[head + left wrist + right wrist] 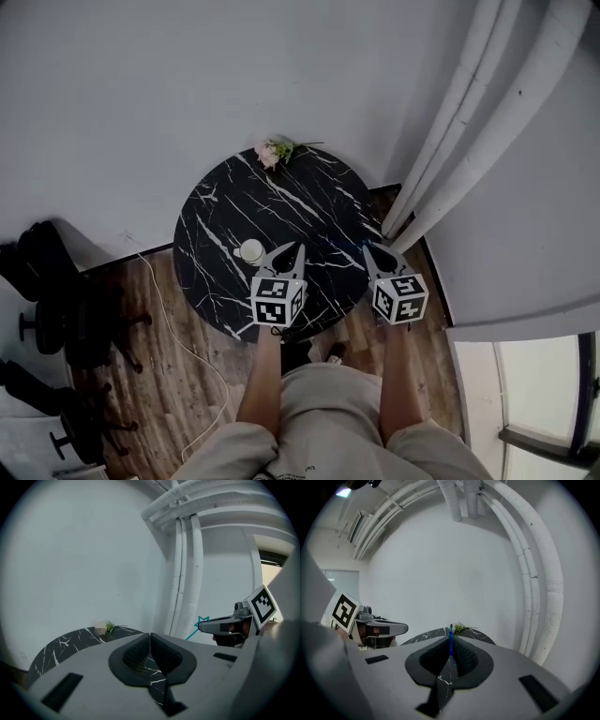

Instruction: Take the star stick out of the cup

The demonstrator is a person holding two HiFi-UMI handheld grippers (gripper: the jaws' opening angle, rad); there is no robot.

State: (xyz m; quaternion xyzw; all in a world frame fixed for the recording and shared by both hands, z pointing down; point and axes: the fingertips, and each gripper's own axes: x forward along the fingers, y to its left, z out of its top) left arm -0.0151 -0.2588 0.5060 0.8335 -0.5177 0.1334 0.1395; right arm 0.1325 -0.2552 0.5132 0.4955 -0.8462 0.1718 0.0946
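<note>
On the round black table (281,202), veined white like marble, a small white cup (250,250) stands near the front edge. Just right of it, the left gripper (298,247) has its ribbed jaws pressed together with nothing between them. The right gripper (451,637) pinches the thin blue star stick (450,644), clear of the cup, over the table's front right edge.

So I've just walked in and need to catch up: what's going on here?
A person stands at a round table with tongs in each hand. The right tongs are shut on the star stick, which is already out of the cup and held near the table's right edge. The left tongs are shut with nothing in them, close beside the cup, which stands on the table.
</note>
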